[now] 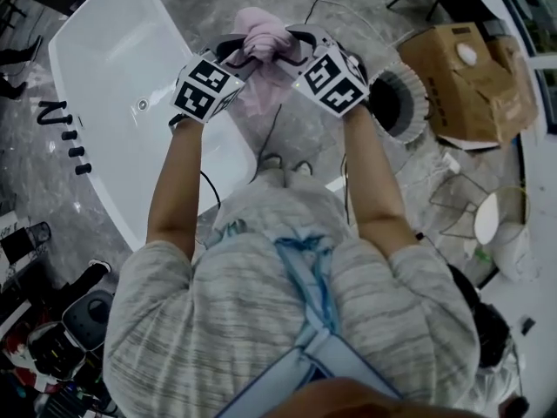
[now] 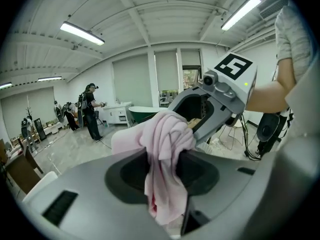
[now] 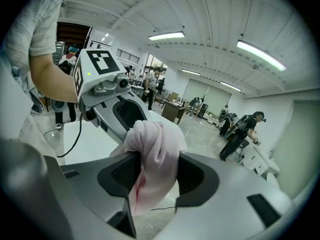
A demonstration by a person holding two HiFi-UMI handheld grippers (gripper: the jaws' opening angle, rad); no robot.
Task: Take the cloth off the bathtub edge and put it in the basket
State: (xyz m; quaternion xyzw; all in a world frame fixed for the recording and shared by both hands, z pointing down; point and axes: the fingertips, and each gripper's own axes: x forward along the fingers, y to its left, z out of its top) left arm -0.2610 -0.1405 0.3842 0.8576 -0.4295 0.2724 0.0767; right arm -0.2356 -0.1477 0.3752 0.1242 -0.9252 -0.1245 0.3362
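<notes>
the white bathtub (image 1: 113, 59) fills the upper left of the head view, and its edge is bare of cloth, so the lifting step looks done. the basket (image 1: 419, 94), a round one with a ribbed white wall and a dark inside, stands on the floor at the upper right, just beside the person's right forearm. the pink cloth (image 1: 265, 33) hangs bunched in the upper middle of the frame, in the air over the floor between tub and basket, touching neither.

both tools hold it. the left gripper (image 2: 164, 166) has its jaws clenched on a fold of the cloth, which drapes down between them. the right gripper (image 3: 152, 169) has its jaws clenched on another fold close by. the two tools face each other, nearly nose to nose.

the step in hand reads as the carry. the next move would call for swinging both tools toward the right of the frame until the bundle hangs over the basket's mouth. then both grips would need to let go together, low enough that no tail drapes over the rim.

counted, from the largest down:
- one bathtub
- one cardboard box (image 1: 466, 81), at the upper right behind the basket
- one basket
- one cloth
- two grippers
</notes>
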